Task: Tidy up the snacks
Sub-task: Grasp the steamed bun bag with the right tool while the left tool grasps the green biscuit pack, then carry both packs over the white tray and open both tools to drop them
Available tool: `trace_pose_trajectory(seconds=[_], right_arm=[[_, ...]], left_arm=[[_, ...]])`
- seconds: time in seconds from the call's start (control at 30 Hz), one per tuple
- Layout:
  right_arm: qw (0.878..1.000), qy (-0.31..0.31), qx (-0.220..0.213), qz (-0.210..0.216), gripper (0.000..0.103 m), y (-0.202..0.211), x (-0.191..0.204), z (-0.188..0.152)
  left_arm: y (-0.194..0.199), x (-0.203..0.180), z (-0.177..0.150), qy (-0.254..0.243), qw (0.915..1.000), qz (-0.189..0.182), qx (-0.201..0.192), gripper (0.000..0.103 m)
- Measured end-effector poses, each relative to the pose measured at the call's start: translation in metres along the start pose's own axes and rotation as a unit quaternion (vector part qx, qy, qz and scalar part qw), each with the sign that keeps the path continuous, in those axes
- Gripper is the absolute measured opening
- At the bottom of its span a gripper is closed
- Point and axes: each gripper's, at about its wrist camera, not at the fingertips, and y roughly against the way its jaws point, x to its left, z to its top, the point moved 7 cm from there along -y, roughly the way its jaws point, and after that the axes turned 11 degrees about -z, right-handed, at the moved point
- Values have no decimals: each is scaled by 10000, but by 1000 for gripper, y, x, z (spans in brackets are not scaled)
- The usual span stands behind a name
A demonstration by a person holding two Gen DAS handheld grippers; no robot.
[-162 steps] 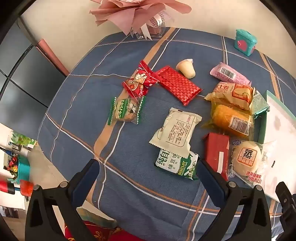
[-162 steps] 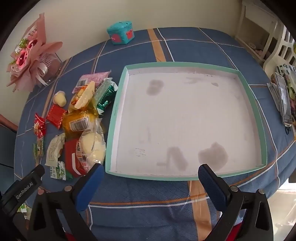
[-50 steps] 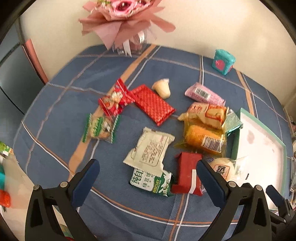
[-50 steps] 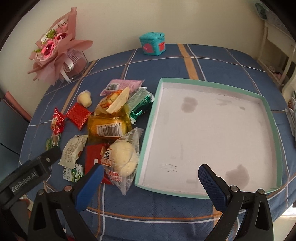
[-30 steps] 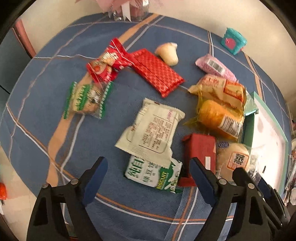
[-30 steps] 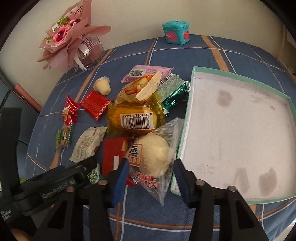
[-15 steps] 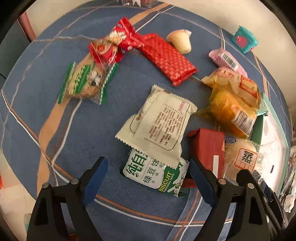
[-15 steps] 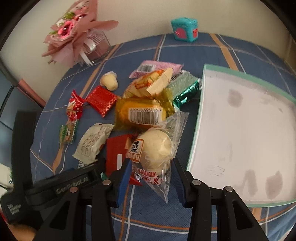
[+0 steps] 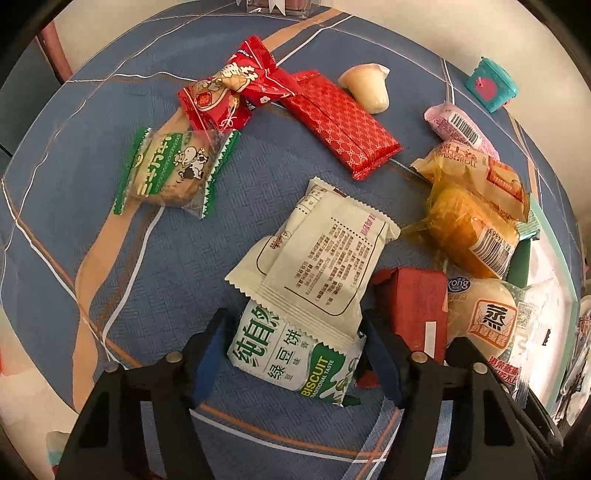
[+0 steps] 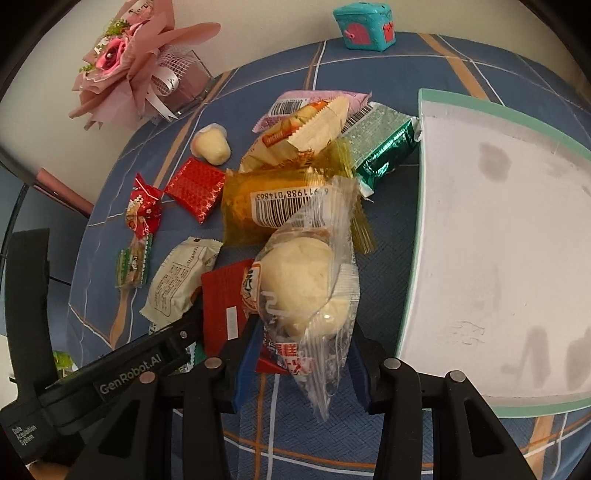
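Note:
Many snack packets lie on a blue checked tablecloth (image 9: 177, 266). My left gripper (image 9: 295, 354) has its jaws around the green-and-white biscuit packet (image 9: 291, 356), pressing its sides. A cream packet (image 9: 317, 254) lies over its far end. My right gripper (image 10: 301, 360) has its jaws closed against the clear bag with the white steamed bun (image 10: 303, 288), which also shows in the left wrist view (image 9: 480, 317). A red box (image 9: 410, 306) lies between the two packets. The white tray with a teal rim (image 10: 413, 258) sits empty to the right.
Further off lie an orange cake packet (image 9: 469, 232), a red patterned bar (image 9: 340, 122), a red candy bag (image 9: 225, 96), a green-edged cookie packet (image 9: 170, 170), a jelly cup (image 9: 365, 88) and a pink packet (image 9: 458, 125). A bouquet (image 10: 140, 59) and a teal box (image 10: 365, 22) stand at the back.
Both grippers came down and forward onto the snacks. The left jaws narrowed around the biscuit packet; the right jaws narrowed around the bun bag.

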Motion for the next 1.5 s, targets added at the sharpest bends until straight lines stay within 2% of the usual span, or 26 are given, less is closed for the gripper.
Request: trace_pose_trajectory(seconds=[0.07, 0.23, 0.53, 0.9, 1.2, 1.5], right_arm=[[10000, 38, -44, -27, 37, 2, 1, 1], [9999, 57, -124, 7, 31, 7, 0, 2], [9991, -78, -407, 108, 28, 30, -7, 13], [9969, -105, -737, 246, 23, 57, -9, 18], [9954, -148, -871, 360, 22, 70, -11, 20], [9945, -245, -962, 346, 22, 79, -24, 24]], left_arm=[[2, 1, 1, 25, 10000, -24, -8, 70], [15, -2, -7, 87, 9999, -89, -16, 69], [40, 2, -1, 109, 9992, -304, -234, 68], [86, -3, 16, 27, 9953, -595, -767, 68], [115, -11, 14, -48, 9914, -732, -1081, 68], [109, -40, 15, -285, 9895, -774, -1184, 68]])
